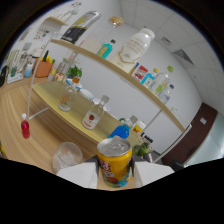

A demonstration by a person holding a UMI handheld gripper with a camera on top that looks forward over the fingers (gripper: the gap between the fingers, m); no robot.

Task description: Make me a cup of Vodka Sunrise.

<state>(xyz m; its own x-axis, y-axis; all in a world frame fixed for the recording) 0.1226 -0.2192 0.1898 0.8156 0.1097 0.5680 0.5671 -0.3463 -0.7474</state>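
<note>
One yellow can (114, 161) sits clamped in the gripper (115, 175); one glass (67, 155) nearby.

The yellow metal can with a silver top (115, 162) carries orange and red fruit print. Left of the can stands a small red bottle with a white cap (25, 126); right of it, a blue plastic bottle (120, 131); around both, a pale wooden table (30, 150).

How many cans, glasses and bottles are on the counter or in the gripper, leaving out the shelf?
Cans: 1, the can, clamped in the gripper.
Glasses: 1, the glass.
Bottles: 4, the red bottle, red-labelled bottle, clear bottle and blue bottle.
Total: 6. Small things behind the can are unclear and left out.
</note>
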